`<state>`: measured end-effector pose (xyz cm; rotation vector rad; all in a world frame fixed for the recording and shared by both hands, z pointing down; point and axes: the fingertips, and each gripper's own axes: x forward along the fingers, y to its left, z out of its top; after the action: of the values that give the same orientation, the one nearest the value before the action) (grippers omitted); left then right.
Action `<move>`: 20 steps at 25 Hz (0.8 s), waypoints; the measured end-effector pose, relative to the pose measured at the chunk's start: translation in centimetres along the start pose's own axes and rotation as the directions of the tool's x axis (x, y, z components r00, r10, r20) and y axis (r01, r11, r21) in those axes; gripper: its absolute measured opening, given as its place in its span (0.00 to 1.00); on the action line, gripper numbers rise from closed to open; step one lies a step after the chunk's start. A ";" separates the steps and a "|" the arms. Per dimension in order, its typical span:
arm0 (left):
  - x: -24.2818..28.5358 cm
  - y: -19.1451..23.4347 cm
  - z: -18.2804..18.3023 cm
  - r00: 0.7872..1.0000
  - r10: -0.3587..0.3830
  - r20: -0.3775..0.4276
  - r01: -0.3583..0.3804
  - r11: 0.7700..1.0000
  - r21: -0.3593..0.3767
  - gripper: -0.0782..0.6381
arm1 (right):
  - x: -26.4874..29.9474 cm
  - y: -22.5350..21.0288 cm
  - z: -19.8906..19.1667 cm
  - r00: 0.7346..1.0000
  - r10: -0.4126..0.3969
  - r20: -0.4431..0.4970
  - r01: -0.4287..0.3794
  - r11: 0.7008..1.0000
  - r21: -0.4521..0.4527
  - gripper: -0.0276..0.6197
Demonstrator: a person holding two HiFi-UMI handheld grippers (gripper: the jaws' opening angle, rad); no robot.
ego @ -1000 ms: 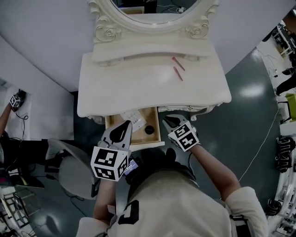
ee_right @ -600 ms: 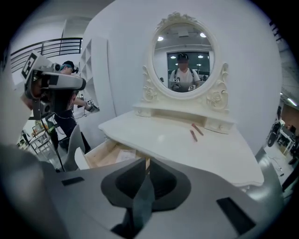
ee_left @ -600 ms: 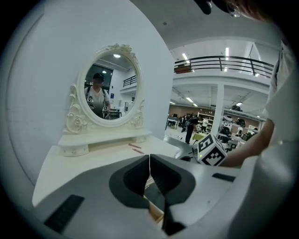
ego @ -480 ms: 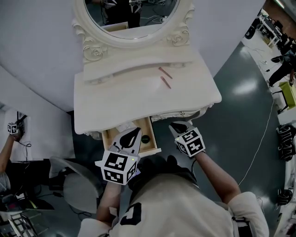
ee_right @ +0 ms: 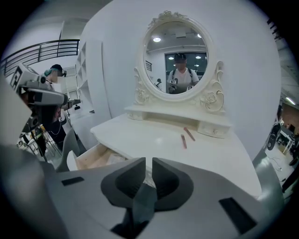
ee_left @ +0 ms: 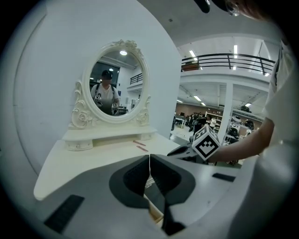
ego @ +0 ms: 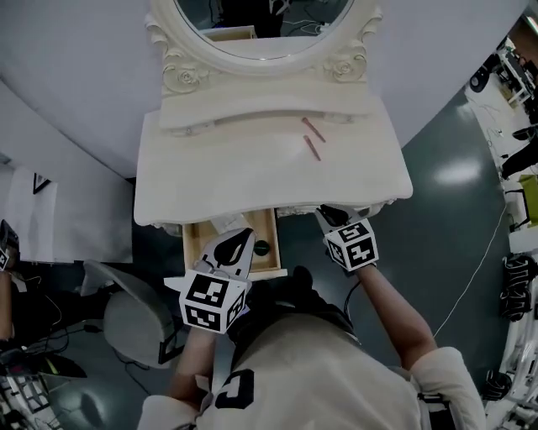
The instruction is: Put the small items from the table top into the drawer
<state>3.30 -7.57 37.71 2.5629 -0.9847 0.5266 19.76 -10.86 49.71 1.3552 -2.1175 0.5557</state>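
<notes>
Two thin reddish sticks (ego: 313, 128) (ego: 313, 149) lie on the white dressing table (ego: 218, 172), right of its middle; the right gripper view also shows these sticks (ee_right: 189, 134) (ee_right: 183, 141). Below the front edge the wooden drawer (ego: 198, 252) stands open, with a small black item (ego: 261, 248) and a white paper (ego: 223, 224) inside. My left gripper (ego: 238, 238) (ee_left: 149, 159) hovers over the drawer, shut and empty. My right gripper (ego: 328, 215) (ee_right: 149, 164) is at the table's front edge, right of the drawer, shut with nothing in it.
An oval mirror (ego: 261, 25) in a carved frame rises over a low shelf (ego: 261, 113) at the back. A grey chair (ego: 139, 323) stands at the lower left. A white wall panel (ego: 71, 227) lies left of the table, and a thin cable (ego: 479, 260) runs over the floor on the right.
The head view has swung about. Both grippers stay shut in front of the table; the right one has come closer to the front edge. The sticks have not moved.
</notes>
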 end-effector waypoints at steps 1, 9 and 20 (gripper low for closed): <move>0.2 0.1 0.1 1.000 0.020 -0.004 -0.020 1.000 -0.009 0.19 | 0.4 -0.5 0.4 1.000 0.009 0.004 -0.009 1.000 -0.006 0.09; 2.3 -0.3 1.1 0.987 0.158 -0.023 -0.159 0.986 -0.052 0.19 | 3.7 -5.4 2.8 0.997 0.073 0.027 -0.071 0.996 -0.060 0.11; 5.9 -1.5 1.5 0.967 0.249 -0.055 -0.253 0.963 -0.092 0.19 | 9.8 -12.6 4.5 0.997 0.074 -0.020 -0.076 0.988 -0.132 0.24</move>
<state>8.71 -10.52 38.83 2.3444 -1.2963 0.5816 26.94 -25.38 53.20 1.1990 -2.1596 0.4453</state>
